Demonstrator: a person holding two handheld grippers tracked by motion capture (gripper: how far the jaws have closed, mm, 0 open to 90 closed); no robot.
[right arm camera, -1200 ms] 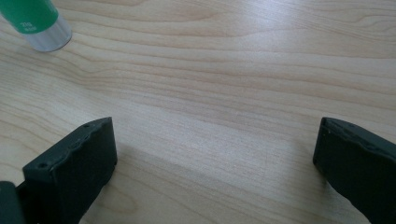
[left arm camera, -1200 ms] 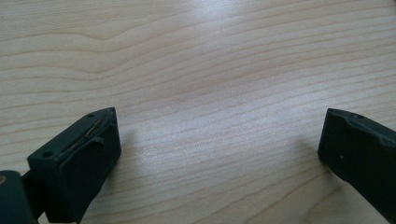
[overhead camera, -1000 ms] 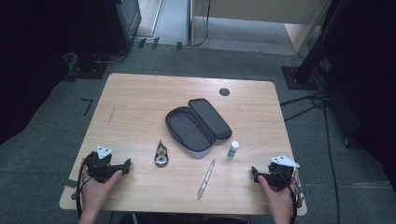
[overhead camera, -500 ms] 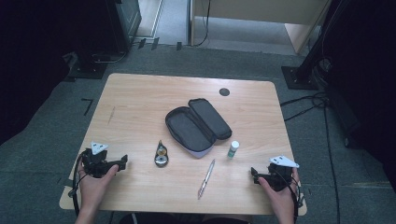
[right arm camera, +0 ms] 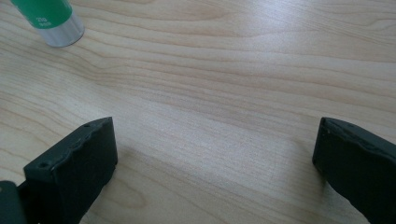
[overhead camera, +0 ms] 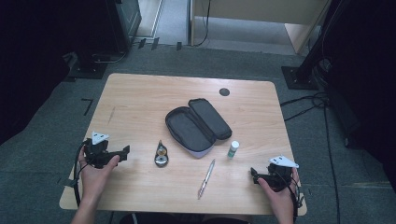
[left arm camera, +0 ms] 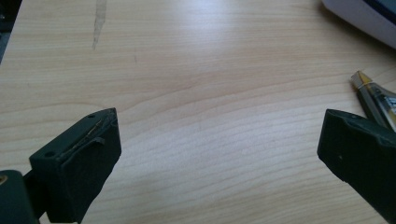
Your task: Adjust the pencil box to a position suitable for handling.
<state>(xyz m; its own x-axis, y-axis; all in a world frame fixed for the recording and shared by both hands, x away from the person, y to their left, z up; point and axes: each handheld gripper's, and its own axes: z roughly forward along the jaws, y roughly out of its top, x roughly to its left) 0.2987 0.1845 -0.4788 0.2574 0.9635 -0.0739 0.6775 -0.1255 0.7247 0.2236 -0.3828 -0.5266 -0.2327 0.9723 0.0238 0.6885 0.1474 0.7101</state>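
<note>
Looking down from the high view, we note a pale wooden tabletop with rounded corners, and a hand at each near corner holding a black two-jaw claw. Our left claw sits low over the near-left part of the tabletop, jaws pointing toward the middle; in the left gripper view its jaws stand wide apart over bare wood grain, gripping nothing. Our right claw sits near the front right edge, also aimed inward; the right gripper view shows its jaws spread wide, with only bare wood between them. Nearest the left claw lies a small round metal tool with a yellowish centre, flat on the wood, apart from the claw and just beside the near-left end of the case; what looks like its metal tip peeks in behind the right-hand jaw in the left gripper view. A dark oval zip case lies open in the middle, lid folded back, its pale outer wall showing at the near end. A silver pen lies near the front edge, between the two claws, slanted. A small glue stick with a green body and white cap lies just beside the case's near-right end, and its green body appears far from the jaws in the right gripper view. A small dark round disc sits near the far edge.
</note>
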